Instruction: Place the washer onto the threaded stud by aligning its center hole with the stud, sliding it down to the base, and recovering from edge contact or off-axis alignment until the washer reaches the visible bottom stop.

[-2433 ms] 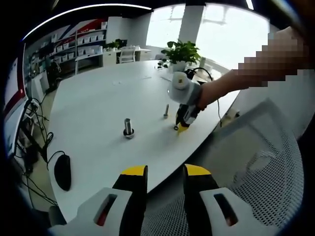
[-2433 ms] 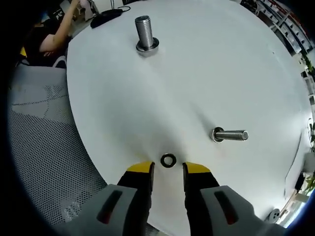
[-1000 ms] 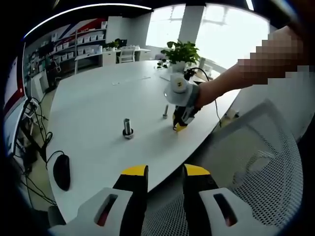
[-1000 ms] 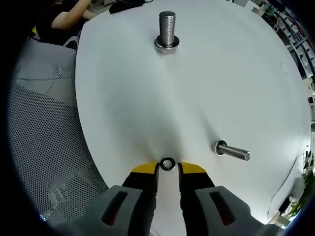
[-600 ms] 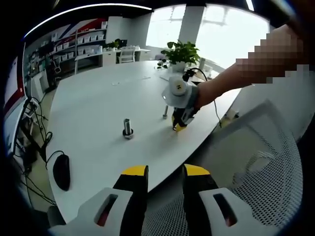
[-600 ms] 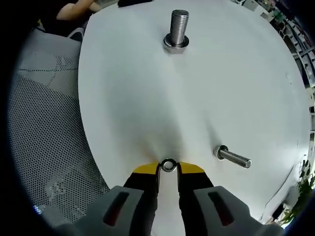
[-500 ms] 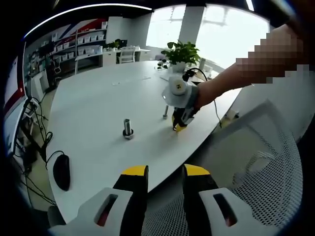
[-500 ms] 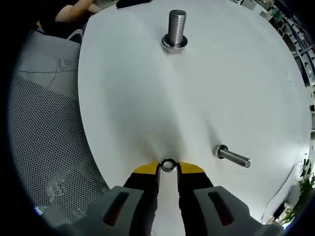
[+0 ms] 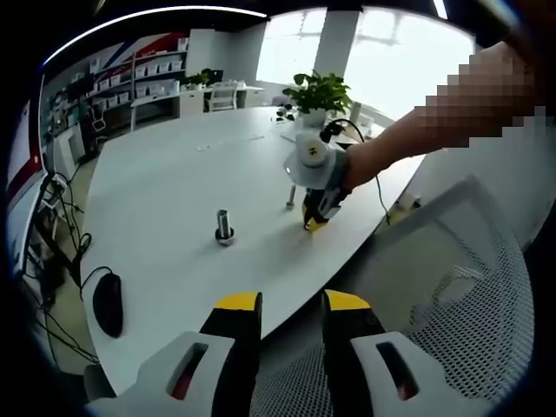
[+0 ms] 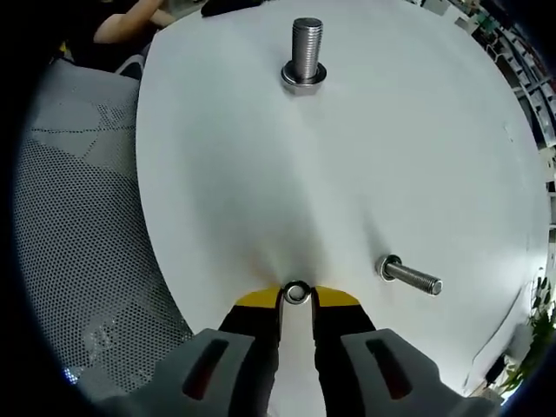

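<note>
A small metal washer [image 10: 296, 286] lies at the near edge of the white table [image 10: 365, 156], pinched between the yellow tips of my right gripper [image 10: 296, 297], which is shut on it. The large threaded stud [image 10: 305, 52] stands upright on its hex base farther across the table, well apart from the washer. In the left gripper view the same stud [image 9: 224, 228] stands mid-table, and the right gripper [image 9: 314, 223] points down at the table edge, held by a person's hand. My left gripper [image 9: 292, 304] hangs open off the table, above the chair, with nothing between its fingers.
A thinner bolt [image 10: 410, 277] stands to the right of the washer; its twin view [image 9: 291, 200] puts it just beyond the right gripper. A black mouse [image 9: 109, 304] with its cable lies at the table's left edge. A mesh chair [image 10: 78, 226] is beside the table, and a potted plant [image 9: 320, 92] at the far side.
The right gripper's jaws have come down and shut on the washer, which earlier lay free just ahead of the open tips. In the last half second almost nothing has moved.
</note>
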